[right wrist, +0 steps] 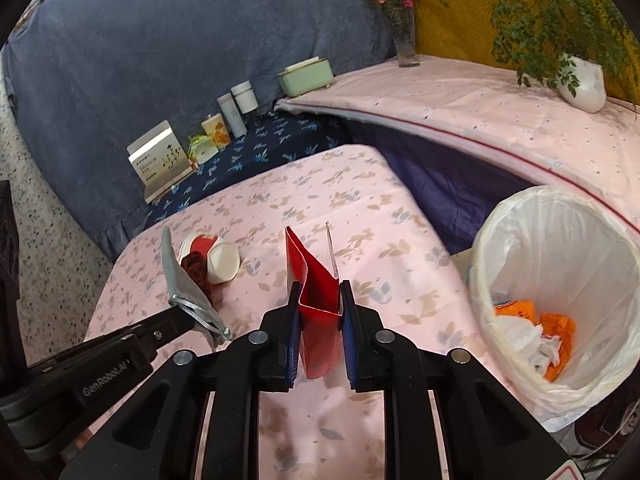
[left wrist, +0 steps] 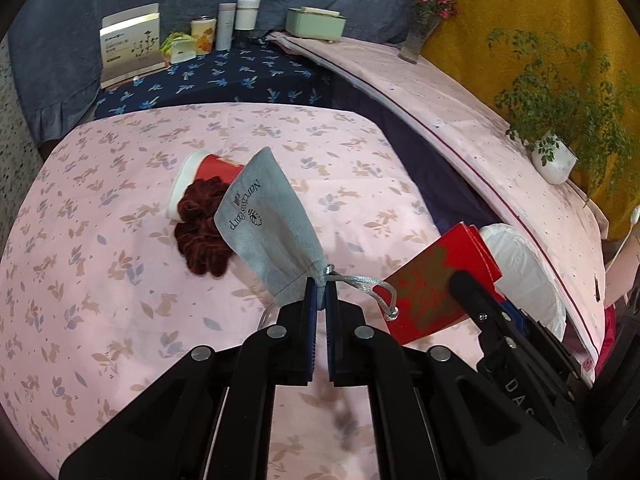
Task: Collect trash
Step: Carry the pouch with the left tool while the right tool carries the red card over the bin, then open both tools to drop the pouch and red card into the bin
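Pink floral cloth (left wrist: 120, 280) covers the table where the trash lies. The left gripper (left wrist: 320, 292) is clenched on the gathered neck of a grey pouch (left wrist: 268, 216), which sticks up and away from the fingers, clear of the cloth; its silver cord (left wrist: 360, 280) loops out to the right. In the right wrist view the same pouch (right wrist: 178, 276) shows edge-on at the tip of the left gripper (right wrist: 188, 308).

The right gripper (right wrist: 319, 300) grasps a red envelope (right wrist: 314, 280), folded into a V between the blue pads, both pads pressing its sides. In the left wrist view the envelope (left wrist: 432, 280) hangs just right of the cord, with the right gripper (left wrist: 480, 304) behind it.

Farther back on the table a red paper cup (left wrist: 200, 176) lies on its side, touching a dark red scrunchie (left wrist: 200, 232). The right wrist view shows a second cup (right wrist: 222, 262) beside the first, mouth toward the camera.

A bin with a white liner (right wrist: 560, 280) stands at the right of the table, near the right gripper, and holds orange and white scraps (right wrist: 536, 336). Boxes and tins (left wrist: 224, 24) line the far blue wall; a vase (left wrist: 416, 40) and a potted plant (left wrist: 556, 160) stand on the side shelf.
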Demonstrator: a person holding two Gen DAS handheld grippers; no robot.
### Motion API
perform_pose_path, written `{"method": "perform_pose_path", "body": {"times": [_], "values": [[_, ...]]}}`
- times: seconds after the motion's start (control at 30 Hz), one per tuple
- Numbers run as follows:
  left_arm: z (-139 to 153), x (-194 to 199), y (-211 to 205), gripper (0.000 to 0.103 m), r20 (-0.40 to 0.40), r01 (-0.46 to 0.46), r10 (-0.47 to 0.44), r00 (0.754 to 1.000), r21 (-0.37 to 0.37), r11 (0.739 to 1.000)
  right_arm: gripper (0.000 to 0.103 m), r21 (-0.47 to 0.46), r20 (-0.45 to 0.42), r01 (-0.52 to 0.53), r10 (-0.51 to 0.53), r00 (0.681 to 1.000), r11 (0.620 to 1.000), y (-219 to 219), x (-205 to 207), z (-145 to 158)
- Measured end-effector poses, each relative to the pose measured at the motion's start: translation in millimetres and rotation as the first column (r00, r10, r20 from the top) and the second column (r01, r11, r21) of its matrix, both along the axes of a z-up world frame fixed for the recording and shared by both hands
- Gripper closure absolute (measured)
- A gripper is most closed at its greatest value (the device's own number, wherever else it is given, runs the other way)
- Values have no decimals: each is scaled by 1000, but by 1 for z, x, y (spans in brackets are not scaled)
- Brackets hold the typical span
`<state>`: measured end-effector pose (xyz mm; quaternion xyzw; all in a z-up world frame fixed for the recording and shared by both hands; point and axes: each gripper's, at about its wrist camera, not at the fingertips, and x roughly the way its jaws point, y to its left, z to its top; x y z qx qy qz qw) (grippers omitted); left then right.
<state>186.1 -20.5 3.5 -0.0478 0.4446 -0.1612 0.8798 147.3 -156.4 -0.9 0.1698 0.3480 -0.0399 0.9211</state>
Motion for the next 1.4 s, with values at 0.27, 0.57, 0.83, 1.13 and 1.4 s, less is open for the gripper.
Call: {"method": "perform_pose_path", "body": {"times": [0.27, 0.57, 0.83, 1.13, 1.4], "values": [[15, -10, -55, 99, 33, 93, -93, 995, 9, 996, 86, -6, 37, 87, -87, 996, 996, -45, -26, 17], [17, -25, -132, 99, 42, 239, -240, 970, 37, 970, 86, 4, 41, 223, -223, 974, 975, -110, -59, 17], [13, -40, -195, 99, 44, 367, -369, 928, 55, 929, 86, 12, 29, 341, -341, 940, 940, -163, -87, 9], [7, -44, -227, 96, 40, 426, -427, 903, 40, 904, 85, 9, 6, 401, -401, 916, 916, -191, -99, -3], [5, -36, -222, 65, 37, 377, -379, 925, 48, 925, 69, -13, 1, 406, -406, 914, 914, -190, -94, -5]]}}
